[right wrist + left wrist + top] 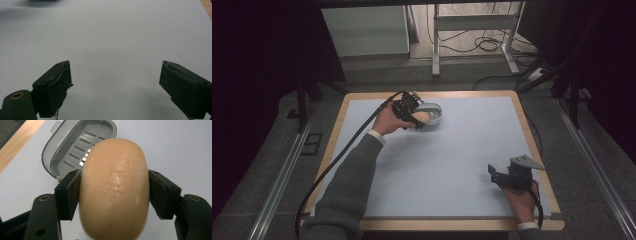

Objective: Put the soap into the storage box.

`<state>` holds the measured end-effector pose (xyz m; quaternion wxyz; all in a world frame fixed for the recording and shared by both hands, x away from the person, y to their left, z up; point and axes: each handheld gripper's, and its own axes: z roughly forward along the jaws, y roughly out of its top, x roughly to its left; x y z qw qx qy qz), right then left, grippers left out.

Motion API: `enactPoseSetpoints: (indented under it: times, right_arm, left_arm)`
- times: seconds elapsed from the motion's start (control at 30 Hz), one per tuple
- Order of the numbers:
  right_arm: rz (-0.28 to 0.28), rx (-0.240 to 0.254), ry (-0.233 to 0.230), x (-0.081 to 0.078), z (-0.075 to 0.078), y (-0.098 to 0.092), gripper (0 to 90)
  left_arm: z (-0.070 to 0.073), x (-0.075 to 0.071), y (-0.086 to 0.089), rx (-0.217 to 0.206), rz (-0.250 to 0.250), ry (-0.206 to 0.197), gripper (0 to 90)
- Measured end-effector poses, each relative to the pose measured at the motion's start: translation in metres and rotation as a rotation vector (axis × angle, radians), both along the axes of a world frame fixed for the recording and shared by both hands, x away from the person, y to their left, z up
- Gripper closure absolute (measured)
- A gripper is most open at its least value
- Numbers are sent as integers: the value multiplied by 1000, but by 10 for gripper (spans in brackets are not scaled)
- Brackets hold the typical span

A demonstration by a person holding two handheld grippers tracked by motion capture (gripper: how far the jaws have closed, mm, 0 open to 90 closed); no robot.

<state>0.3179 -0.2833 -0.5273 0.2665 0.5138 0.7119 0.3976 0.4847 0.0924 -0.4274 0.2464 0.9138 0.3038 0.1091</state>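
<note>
Clamped by its 2 long sides in the left gripper [115, 192] just short of the grey slotted plastic soap dish [75, 147], the smooth tan oval soap bar [115, 187] could slip out and miss the dish, while the right gripper [115, 85] idles with jaws apart over the bench [112, 32].

You've got the soap bar [114, 188] clamped across its width between your left fingers [68, 192], long axis pointing away from you. It's a tan, rounded oval, its top face worn and flecked with pale specks around a faint embossed mark. Just past its far end sits the grey soap dish [62, 150], an oval tray with a slotted floor and a small tab on its far-left rim, lying flat on the surface at far left-centre.
</note>
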Motion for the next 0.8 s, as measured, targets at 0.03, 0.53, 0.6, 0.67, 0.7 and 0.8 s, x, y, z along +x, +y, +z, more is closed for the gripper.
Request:
enactPoseSetpoints:
  times: [0.03,0.53,0.6,0.67,0.7,0.8]
  right_arm:
    - [0,-1,0,0,0,0,107]
    - [2,2,1,0,0,0,107]
    - [2,3,0,0,0,0,107]
    - [1,5,2,0,0,0,107]
    - [1,5,2,0,0,0,107]
    - [2,4,2,0,0,0,107]
  left_arm:
    - [0,1,0,2,-3,1,328]
    - [-6,19,-2,0,7,6,328]
    - [-6,21,-3,-1,6,7,328]
    - [-7,24,-4,-1,6,10,328]
    - [-7,25,-5,-1,5,12,328]
    - [-7,28,-7,0,5,12,328]
